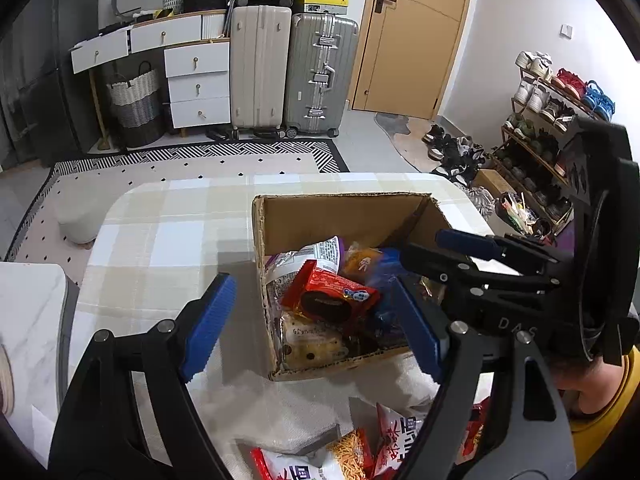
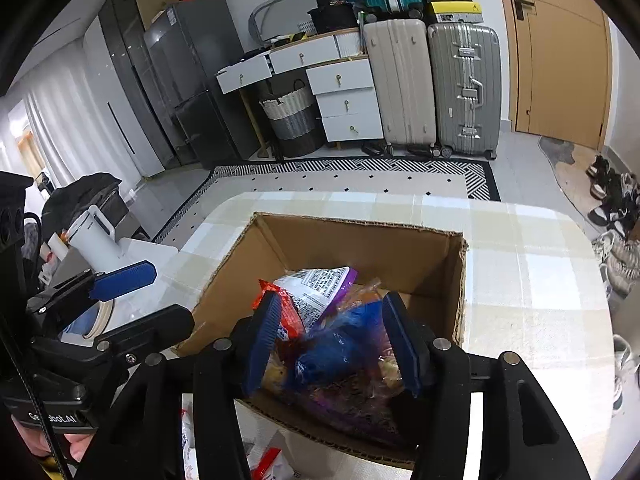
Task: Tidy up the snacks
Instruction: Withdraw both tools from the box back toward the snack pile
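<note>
An open cardboard box [image 1: 344,210] stands on the checked tablecloth and holds several snack packs: a red packet [image 1: 332,294], a white-and-purple bag [image 1: 320,250] and an orange one. My left gripper [image 1: 316,320] is open and empty, its jaws wide over the box's near-left corner. My right gripper [image 2: 332,344] is open over the box [image 2: 360,240], its jaws on either side of a blue and purple crinkly bag [image 2: 336,356] lying in the box. The right gripper also shows in the left wrist view [image 1: 452,248]. Loose snack bags [image 1: 360,452] lie on the table in front of the box.
The table [image 1: 160,236] has a rounded far edge; a white side table [image 1: 28,312] sits left of it. Beyond are a rug, suitcases [image 1: 292,72], a drawer unit, a basket and a shoe rack [image 1: 552,120]. A white appliance [image 2: 92,236] stands at the left.
</note>
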{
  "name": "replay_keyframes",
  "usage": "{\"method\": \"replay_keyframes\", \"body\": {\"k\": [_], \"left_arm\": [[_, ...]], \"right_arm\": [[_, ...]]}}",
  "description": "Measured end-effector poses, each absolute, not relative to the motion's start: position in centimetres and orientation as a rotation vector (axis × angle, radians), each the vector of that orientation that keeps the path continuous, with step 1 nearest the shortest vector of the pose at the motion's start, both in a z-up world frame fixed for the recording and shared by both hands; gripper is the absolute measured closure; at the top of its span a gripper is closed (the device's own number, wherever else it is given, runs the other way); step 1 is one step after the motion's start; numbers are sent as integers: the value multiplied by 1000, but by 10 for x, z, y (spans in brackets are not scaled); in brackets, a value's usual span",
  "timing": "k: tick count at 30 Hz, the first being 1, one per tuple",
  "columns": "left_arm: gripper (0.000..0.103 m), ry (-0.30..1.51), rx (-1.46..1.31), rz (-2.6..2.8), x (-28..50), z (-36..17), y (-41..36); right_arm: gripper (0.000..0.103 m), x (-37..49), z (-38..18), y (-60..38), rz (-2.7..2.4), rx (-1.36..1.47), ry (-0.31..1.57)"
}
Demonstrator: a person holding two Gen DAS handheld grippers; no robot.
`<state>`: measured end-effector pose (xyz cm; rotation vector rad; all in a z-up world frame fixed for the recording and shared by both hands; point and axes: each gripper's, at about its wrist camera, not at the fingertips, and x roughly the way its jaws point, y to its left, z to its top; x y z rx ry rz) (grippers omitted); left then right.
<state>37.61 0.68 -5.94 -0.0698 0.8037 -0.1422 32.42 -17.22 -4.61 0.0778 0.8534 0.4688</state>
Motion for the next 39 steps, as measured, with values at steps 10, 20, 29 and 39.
{"method": "replay_keyframes", "body": {"k": [10, 20, 29, 39], "left_arm": [[24, 766, -48, -135, 331, -26, 2], [20, 666, -32, -161, 246, 37, -5], [0, 527, -45, -168, 133, 93, -6], [0, 444, -52, -152, 10, 119, -2]], "right_arm": [[49, 292, -3, -183, 468, 94, 764], [38, 206, 56, -200, 481, 111, 618], [19, 98, 99, -222, 476, 140, 480], [1, -11, 120, -227, 471, 146, 357]]}}
